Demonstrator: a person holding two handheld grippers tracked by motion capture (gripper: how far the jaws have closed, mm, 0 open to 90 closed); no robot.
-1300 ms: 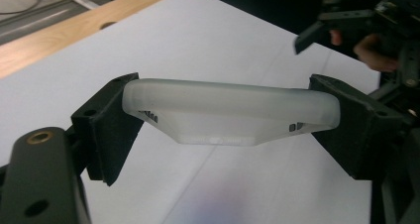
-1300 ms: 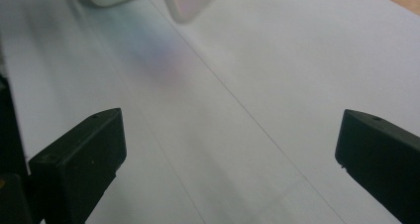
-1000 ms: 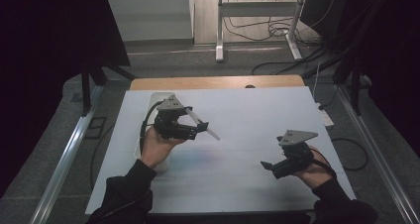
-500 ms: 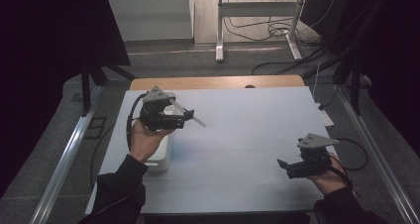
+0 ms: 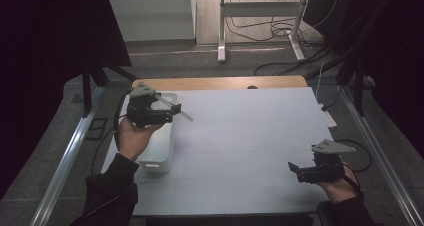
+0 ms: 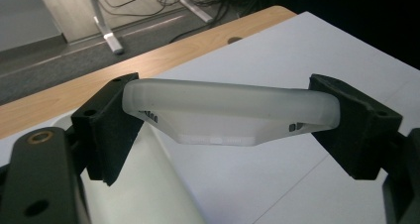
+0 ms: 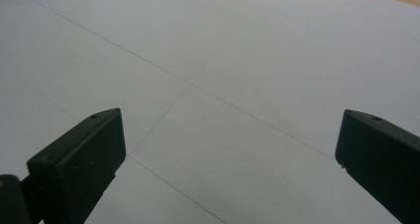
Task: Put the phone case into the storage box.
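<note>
1. The left gripper [image 5: 175,108] squeezes a frosted, see-through plastic lid [image 6: 233,112] tight between its black jaws, up in the air.
2. Just under it sits a white plastic box [image 5: 160,146] on the pale table [image 5: 240,136].
3. The right gripper [image 5: 295,167] is far off, jaws wide apart, holding nothing.

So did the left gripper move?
Yes. The left gripper went toward the table's left edge, and now hangs over the white box.

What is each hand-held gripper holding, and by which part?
The left hand-held gripper clamps a translucent lid across its two opposite edges. The right hand-held gripper is open over the table, holding nothing.
</note>
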